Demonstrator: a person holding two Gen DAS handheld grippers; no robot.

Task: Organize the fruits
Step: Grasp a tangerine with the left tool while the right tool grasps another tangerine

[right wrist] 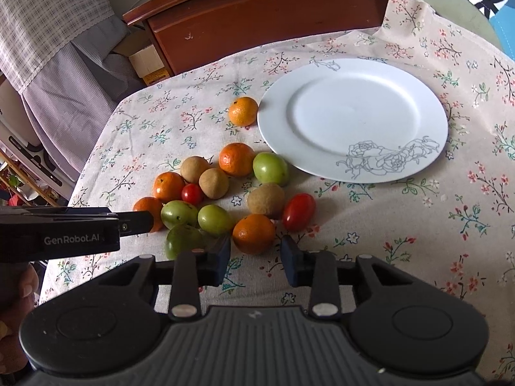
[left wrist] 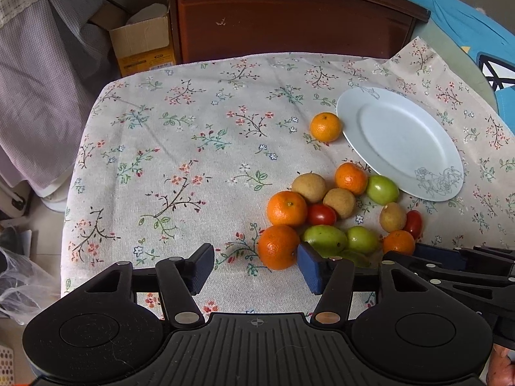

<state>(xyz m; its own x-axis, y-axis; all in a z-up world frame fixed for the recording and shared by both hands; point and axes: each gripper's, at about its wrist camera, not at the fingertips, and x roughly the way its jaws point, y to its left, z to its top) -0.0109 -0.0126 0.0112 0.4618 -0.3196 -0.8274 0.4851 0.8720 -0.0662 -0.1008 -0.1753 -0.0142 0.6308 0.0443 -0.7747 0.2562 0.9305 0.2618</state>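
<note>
The fruits lie in a cluster on the cloth-covered bench (right wrist: 418, 225), lower left of the plate (right wrist: 322, 74). One orange (right wrist: 243, 111) sits apart, touching the plate's left rim. The left gripper (left wrist: 256, 265) has its jaws half open; its right pad touches the nearest orange (left wrist: 278, 247), the left pad stands clear. The right gripper (right wrist: 256, 259) has its jaws narrow, flanking another orange (right wrist: 254, 233) without gripping it.
</note>
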